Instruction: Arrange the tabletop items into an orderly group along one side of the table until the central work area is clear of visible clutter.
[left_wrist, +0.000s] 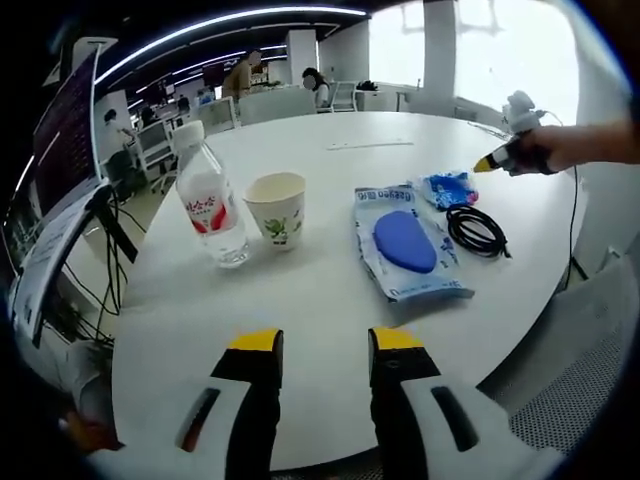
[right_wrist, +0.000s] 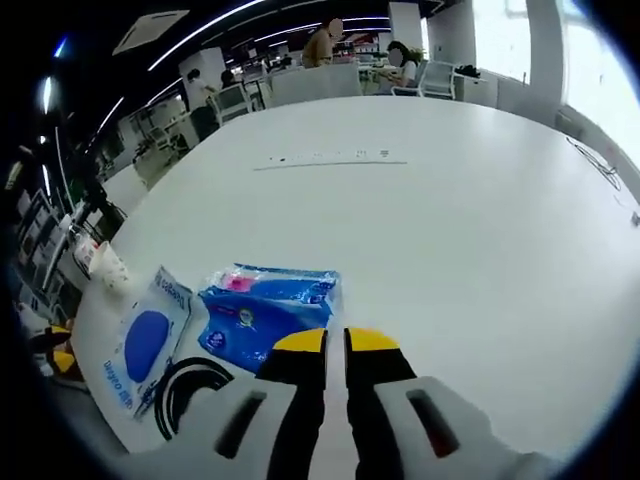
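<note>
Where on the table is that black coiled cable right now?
In the left gripper view, the black cable lies on the white table, right of the wet-wipes pack and just below the small blue packet, near the right gripper.

Left gripper (left_wrist: 325, 345): both yellow-tipped jaws rise from bottom of left gripper view, clear gap between them, nothing held, tips above bare surface, level and roughly parallel.

Right gripper (right_wrist: 335, 342): in right gripper view, yellow-tipped jaws nearly together, only narrow slit between tips, nothing seen pinched. Same gripper (left_wrist: 497, 160) appears far right in left gripper view, small, yellow tip pointing left, held by person's hand (left_wrist: 535, 152); bare forearm (left_wrist: 595, 143) extends in from right edge, roughly horizontal.
</note>
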